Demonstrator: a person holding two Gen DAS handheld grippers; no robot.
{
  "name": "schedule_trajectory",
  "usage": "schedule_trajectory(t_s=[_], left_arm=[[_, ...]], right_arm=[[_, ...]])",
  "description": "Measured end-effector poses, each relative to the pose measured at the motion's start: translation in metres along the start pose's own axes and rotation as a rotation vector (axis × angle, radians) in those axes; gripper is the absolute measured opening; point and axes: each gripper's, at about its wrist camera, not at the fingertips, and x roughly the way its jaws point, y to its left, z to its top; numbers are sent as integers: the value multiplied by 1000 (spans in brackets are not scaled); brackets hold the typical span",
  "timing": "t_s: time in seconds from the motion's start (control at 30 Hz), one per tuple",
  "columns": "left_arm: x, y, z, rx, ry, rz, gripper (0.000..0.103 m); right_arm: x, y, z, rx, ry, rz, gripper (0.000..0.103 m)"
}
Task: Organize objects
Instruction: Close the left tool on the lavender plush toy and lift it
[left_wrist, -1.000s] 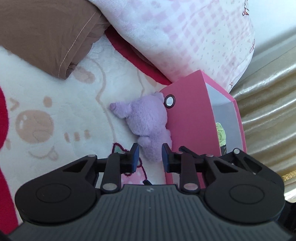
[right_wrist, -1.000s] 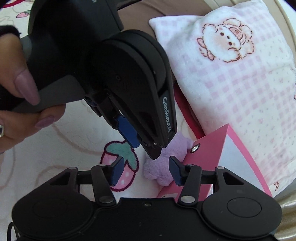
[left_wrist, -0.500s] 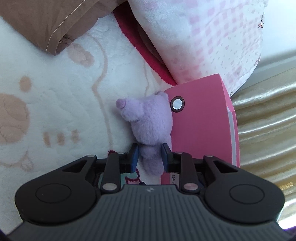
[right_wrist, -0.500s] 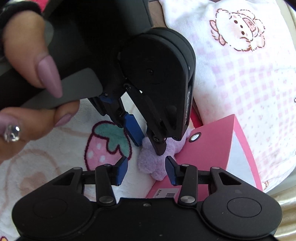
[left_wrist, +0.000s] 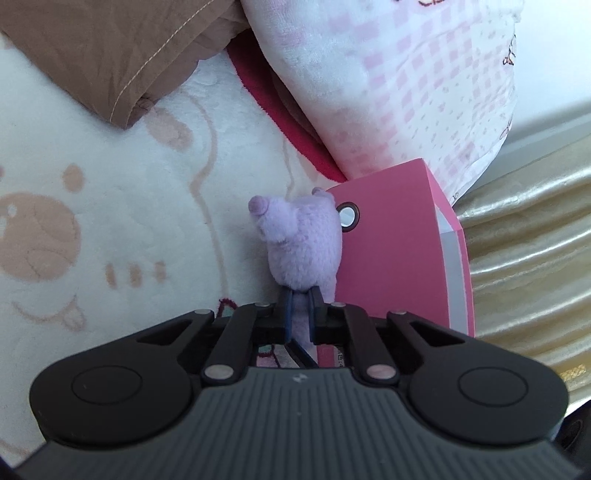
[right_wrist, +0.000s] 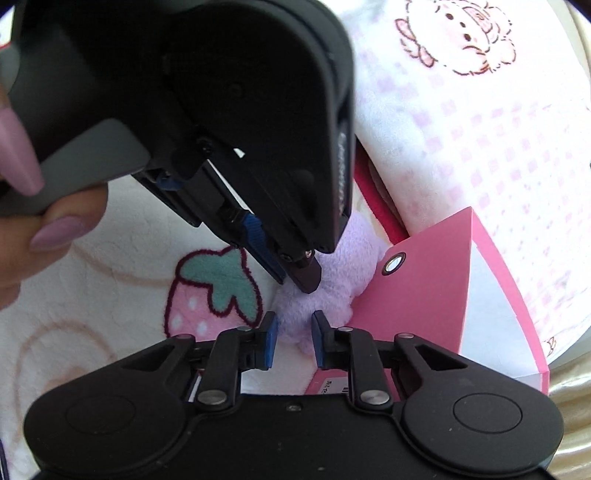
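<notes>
Now both tongs pinching purple plush toy (left_wrist: 303, 240), pink box (left_wrist: 395, 251) touching it, checked pillow (left_wrist: 406, 92) behind.

Purple plush toy (right_wrist: 325, 291) – upper part hidden behind the left gripper (right_wrist: 295, 277) in the right wrist view; its lower end is covered by the gripper body in the left wrist view. Pink box (left_wrist: 399, 258) interior out of sight from the left; label print near its base (right_wrist: 332, 387) too small to read, possibly a barcode. Hand (right_wrist: 40, 221) cut off by the left edge – only fingertips and nails show.
</notes>
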Motion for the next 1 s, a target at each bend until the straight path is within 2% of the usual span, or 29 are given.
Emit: schedule_trajectory(t_s=[0.23, 0.5, 0.67, 0.73, 0.8, 0.9, 1.0], left_arm=[[-26, -2, 2, -21, -12, 25, 7], [-67, 10, -3, -57, -5, 145, 7], [-74, 8, -3, -14, -2, 241, 8], [-77, 5, -3, 28, -3, 295, 9], [-79, 6, -2, 45, 2, 314, 10], [-80, 8, 1, 47, 5, 319, 16], [-78, 12, 1, 48, 5, 329, 27]], right_arm=[[-29, 0, 2, 60, -78, 62, 15], [-54, 11, 9, 166, -119, 271, 15], [-56, 4, 7, 263, -124, 394, 14], [-46, -11, 17, 335, -128, 444, 19], [-44, -14, 8, 376, -143, 467, 40], [-33, -19, 3, 403, -167, 454, 61], [-17, -24, 2, 439, -162, 470, 65]])
